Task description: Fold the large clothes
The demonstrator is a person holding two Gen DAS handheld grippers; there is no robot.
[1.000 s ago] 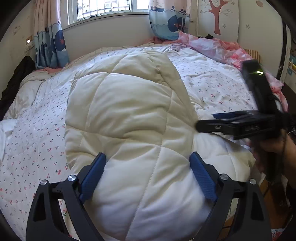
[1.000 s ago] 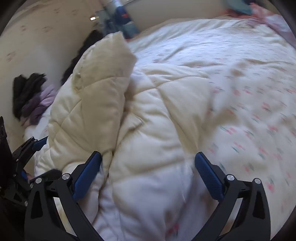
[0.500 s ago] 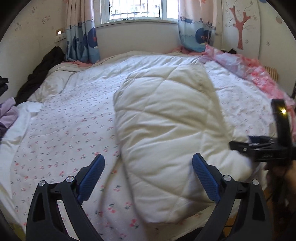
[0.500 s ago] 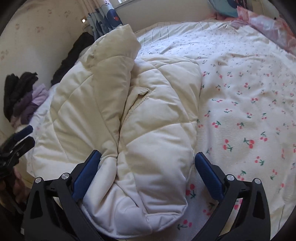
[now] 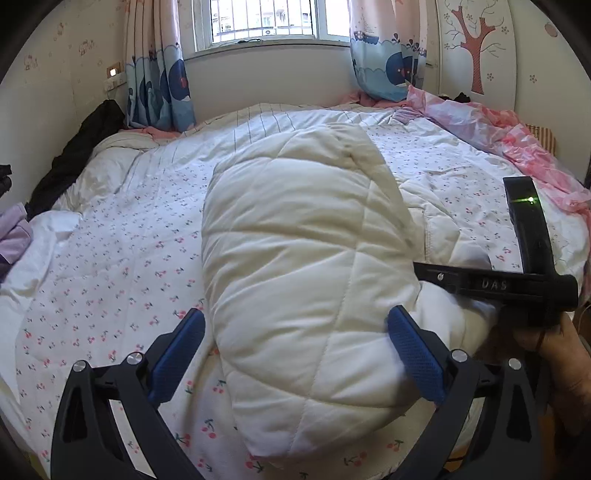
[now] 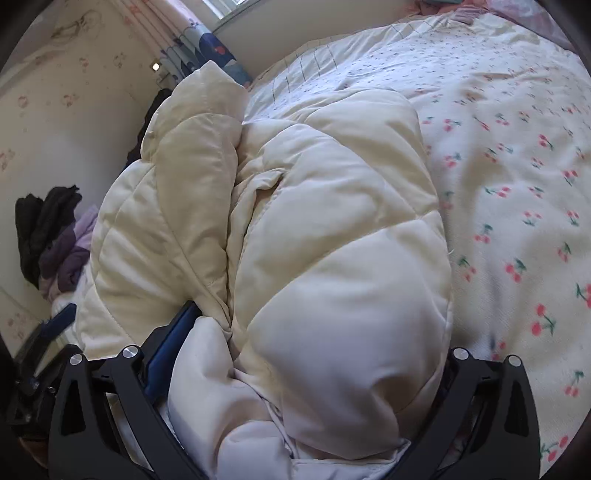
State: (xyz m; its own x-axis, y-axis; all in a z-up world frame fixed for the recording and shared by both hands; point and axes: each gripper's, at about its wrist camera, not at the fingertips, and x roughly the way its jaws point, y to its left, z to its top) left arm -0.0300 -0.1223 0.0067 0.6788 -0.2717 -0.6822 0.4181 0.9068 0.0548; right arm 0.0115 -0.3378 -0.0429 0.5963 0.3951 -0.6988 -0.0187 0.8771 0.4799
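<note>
So in the last second the left gripper (image 5: 295,354) pulled back off the cream puffer coat (image 5: 306,266) and then eased in again, jaws wide apart and holding nothing. Meanwhile the right gripper (image 6: 306,376) pushed right into the coat's near end: jaws spread wide with padding bulging between them, not pinched. Looks like it's about to grab the hem for the next fold. Count: one coat, lying on the one bed (image 5: 110,266), two grippers.

Daylit barred window (image 5: 264,18), whale-print curtains (image 5: 159,74), cherry-print bed (image 5: 110,258), tree-decal wall (image 5: 476,44).
</note>
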